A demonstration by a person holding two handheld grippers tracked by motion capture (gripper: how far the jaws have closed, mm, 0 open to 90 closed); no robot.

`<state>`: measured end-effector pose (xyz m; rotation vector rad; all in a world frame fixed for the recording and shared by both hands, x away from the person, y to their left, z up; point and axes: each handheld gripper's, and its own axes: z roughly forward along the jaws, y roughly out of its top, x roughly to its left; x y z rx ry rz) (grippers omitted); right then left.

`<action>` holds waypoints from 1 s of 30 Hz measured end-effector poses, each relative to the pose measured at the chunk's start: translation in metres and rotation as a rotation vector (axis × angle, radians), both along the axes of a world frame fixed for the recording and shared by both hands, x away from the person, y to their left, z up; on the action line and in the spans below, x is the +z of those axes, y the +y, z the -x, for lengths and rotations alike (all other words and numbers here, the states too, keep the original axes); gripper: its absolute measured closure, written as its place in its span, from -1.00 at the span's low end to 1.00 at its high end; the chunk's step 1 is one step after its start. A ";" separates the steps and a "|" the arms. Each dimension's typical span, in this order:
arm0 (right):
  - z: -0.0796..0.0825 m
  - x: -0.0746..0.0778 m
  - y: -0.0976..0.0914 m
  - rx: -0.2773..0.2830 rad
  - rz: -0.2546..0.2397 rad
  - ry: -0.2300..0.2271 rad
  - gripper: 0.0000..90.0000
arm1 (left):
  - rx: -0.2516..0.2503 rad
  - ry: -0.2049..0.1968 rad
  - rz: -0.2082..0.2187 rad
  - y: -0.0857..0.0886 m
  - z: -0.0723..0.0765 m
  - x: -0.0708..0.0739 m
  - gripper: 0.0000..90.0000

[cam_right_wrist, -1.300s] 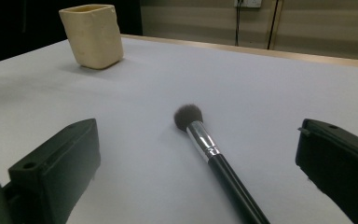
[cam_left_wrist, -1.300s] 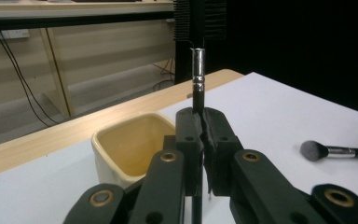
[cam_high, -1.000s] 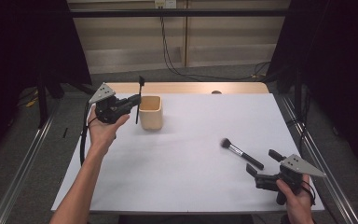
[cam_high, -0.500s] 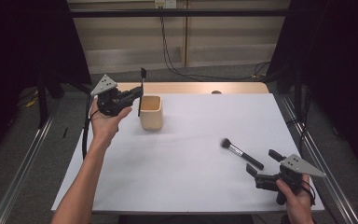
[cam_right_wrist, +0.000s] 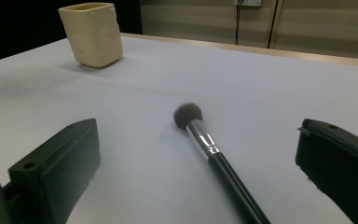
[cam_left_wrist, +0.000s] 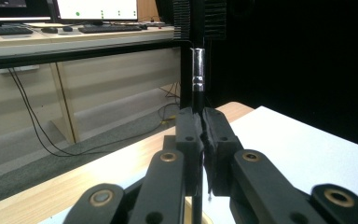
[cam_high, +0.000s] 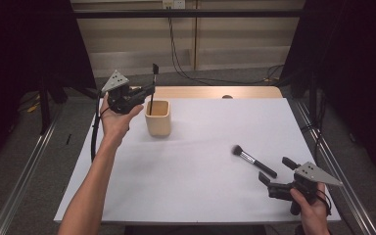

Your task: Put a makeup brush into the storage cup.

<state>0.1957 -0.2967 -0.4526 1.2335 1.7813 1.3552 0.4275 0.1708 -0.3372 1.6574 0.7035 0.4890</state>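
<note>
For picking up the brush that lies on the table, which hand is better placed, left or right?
Right. The right hand-held gripper is open and sits just behind the lying brush, whose handle points between its jaws. The left hand-held gripper is shut on another brush above the cup.

On the bench [cam_high: 191, 196] the cup [cam_high: 158, 118] stands near the far edge, left of the middle. A thin brush [cam_high: 152, 93] hangs upright over the cup, its lower end inside the rim, clamped in the left claw [cam_high: 149, 90], which reaches in from the cup's left. A second brush [cam_high: 253, 161] lies flat towards the near right corner, head pointing to the cup. The right claw [cam_high: 274, 177] sits just behind its handle end, at the near right corner.
</note>
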 end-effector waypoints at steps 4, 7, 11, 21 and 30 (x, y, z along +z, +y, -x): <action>0.000 0.000 0.000 0.000 0.001 -0.001 -1.00 | 0.010 -0.001 0.010 -0.001 -0.006 -0.002 0.91; 0.000 0.000 -0.001 0.001 0.001 0.000 -1.00 | 0.016 -0.004 0.002 -0.002 -0.009 -0.002 0.91; 0.000 0.000 -0.001 0.000 0.000 -0.002 -1.00 | 0.025 -0.004 0.000 -0.002 -0.013 -0.002 0.90; 0.000 0.000 0.000 0.002 0.003 0.000 -1.00 | 0.023 -0.021 0.007 -0.005 -0.018 -0.007 0.91; 0.000 0.000 0.000 0.002 0.000 0.003 -1.00 | 0.029 0.004 -0.006 -0.008 -0.025 -0.016 0.90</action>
